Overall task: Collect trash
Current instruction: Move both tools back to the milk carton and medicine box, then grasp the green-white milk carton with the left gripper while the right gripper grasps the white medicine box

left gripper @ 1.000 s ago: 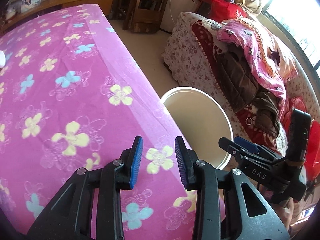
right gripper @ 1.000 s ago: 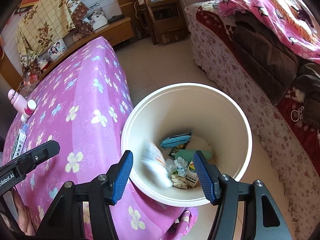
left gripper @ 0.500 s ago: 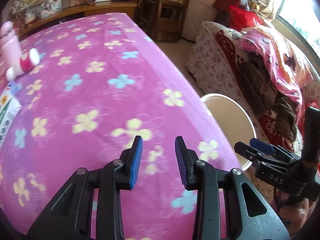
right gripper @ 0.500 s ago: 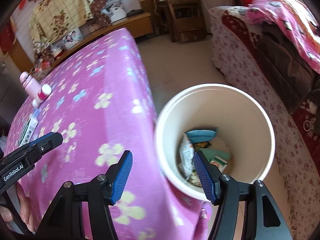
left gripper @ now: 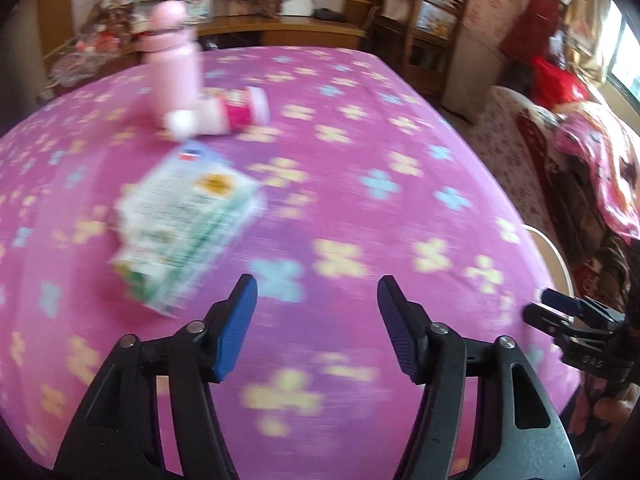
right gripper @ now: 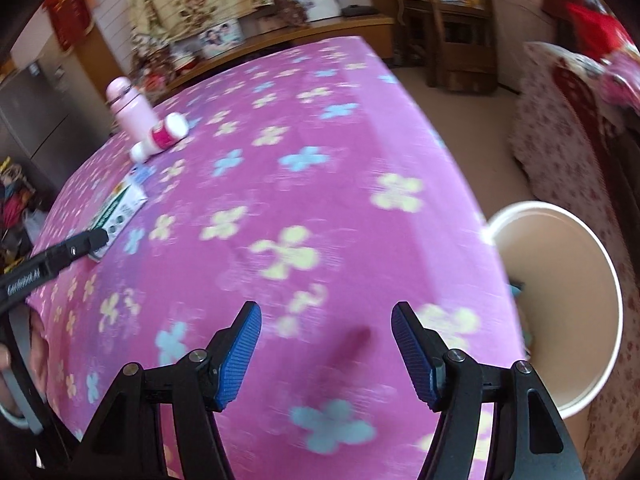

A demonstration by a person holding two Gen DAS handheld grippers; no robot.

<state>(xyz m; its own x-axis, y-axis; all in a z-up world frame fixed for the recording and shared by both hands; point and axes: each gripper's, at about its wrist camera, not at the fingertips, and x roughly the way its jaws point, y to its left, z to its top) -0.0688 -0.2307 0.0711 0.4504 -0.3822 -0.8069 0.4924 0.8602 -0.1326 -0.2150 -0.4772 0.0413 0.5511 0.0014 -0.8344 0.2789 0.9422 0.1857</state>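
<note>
A white and green carton [left gripper: 184,224] lies flat on the pink flowered table [left gripper: 360,184], just ahead and left of my left gripper [left gripper: 316,320], which is open and empty. Behind the carton a small pink and white bottle [left gripper: 224,114] lies on its side next to an upright pink flask [left gripper: 172,64]. My right gripper [right gripper: 326,350] is open and empty over the table's near right part. The white bin [right gripper: 560,300] stands on the floor right of the table. In the right wrist view the carton [right gripper: 120,208] lies beside the left gripper's tip.
A sofa [left gripper: 580,168] piled with blankets stands to the right beyond the bin. A wooden shelf unit [right gripper: 452,20] and a low cabinet [right gripper: 288,36] stand past the table's far end. Bare floor [right gripper: 460,120] lies between table and sofa.
Both grippers have swung left, away from the bin and over the table. My left gripper has opened wide and the carton, bottle and flask have come close in front of it.
</note>
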